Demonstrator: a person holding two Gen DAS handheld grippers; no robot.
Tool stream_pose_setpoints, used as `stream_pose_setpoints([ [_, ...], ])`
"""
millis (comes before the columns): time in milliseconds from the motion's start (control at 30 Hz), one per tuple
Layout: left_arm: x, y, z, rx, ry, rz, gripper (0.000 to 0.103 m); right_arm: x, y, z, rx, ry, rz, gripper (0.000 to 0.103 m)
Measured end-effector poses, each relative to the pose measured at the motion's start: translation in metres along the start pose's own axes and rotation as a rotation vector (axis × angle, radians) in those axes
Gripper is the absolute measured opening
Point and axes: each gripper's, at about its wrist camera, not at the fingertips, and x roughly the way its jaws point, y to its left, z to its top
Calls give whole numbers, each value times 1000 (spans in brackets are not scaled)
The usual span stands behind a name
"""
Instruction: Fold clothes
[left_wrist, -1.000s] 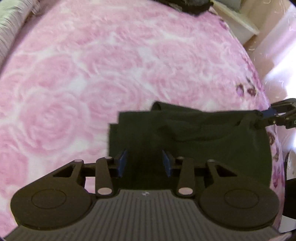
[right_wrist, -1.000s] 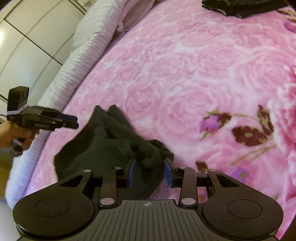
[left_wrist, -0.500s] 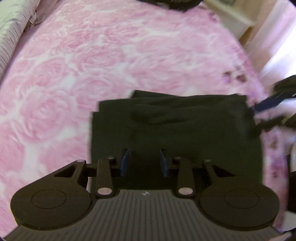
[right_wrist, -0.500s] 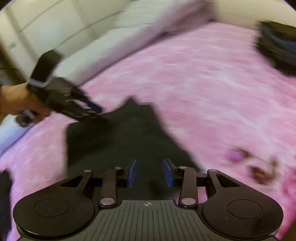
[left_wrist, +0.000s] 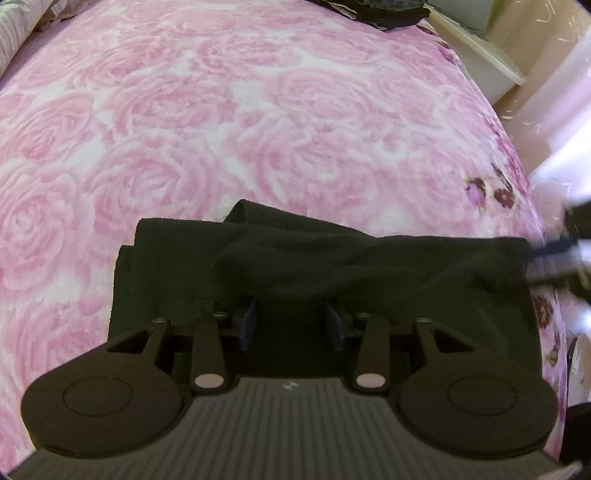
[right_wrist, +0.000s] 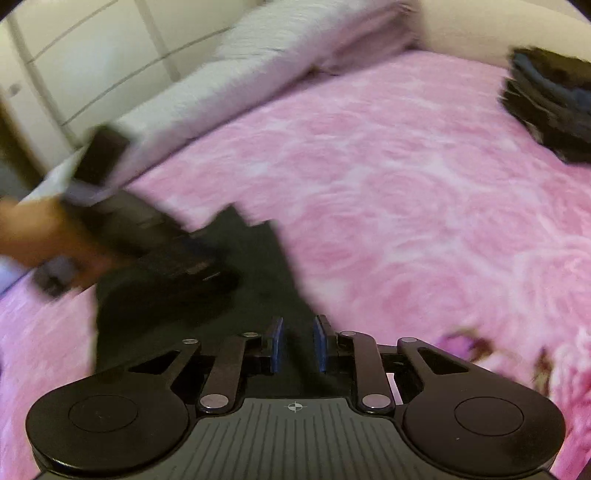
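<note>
1. A black garment lies partly folded on a pink rose blanket that covers the bed, near the bed's closer edge.
2. In the left wrist view the left gripper hangs over the garment's near part. Its jaws are opening, the blue pads stand apart, and dark cloth lies between and under them, but the pads do not press it.
3. The same view shows the right gripper only as a blur at the garment's right end; whether it touches the cloth cannot be told there.
4. In the right wrist view the right gripper is over the garment's edge. Its jaws are closing, with a gap between the pads and cloth under them, not clearly pinched.
5. Only the right view shows a hand holding the left gripper, which is blurred on the cloth.
6. Only the right view shows a white bolster and a wardrobe.
7. A dark pile lies at the far end of the bed; the left view shows only its edge.
</note>
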Motion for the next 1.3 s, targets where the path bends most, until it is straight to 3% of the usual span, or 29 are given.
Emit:
stream_pose_setpoints([
  [67,-2,3,1,2,2,-3,38,-1,17,-14,-41,31,48,22],
  [133,-7,7,3,14,4,15,38,8,14,-30,-27,74,27,22],
  [233,-34,29,-4,-3,-5,123,30,6,-22,-48,181,108,-70,22],
  [300,-53,46,-10,-22,-12,200,29,-5,-32,-50,202,132,-177,22],
  [400,-89,61,-33,-69,-39,250,29,-26,-22,-47,146,118,-148,22],
  [500,-115,58,-64,-107,-64,232,29,-35,7,-41,57,92,-76,22],
  [600,-117,42,-92,-110,-49,175,29,-22,43,-38,-6,79,25,22],
  [767,-82,36,-122,-39,56,241,29,28,94,-47,-105,139,154,22],
  [867,-83,64,-132,-111,53,253,42,48,105,-60,-172,181,159,22],
  [933,-91,75,-134,-128,49,244,43,46,102,-62,-203,186,150,22],
  [1033,-107,67,-133,-73,30,253,42,35,94,-67,-209,229,106,22],
  [1100,-119,53,-135,-50,0,261,33,26,96,-64,-223,231,93,22],
  [1200,-126,33,-141,-46,-44,164,30,11,109,-60,-277,199,108,22],
  [1300,-105,20,-149,-8,3,140,31,20,132,-62,-348,194,169,22],
])
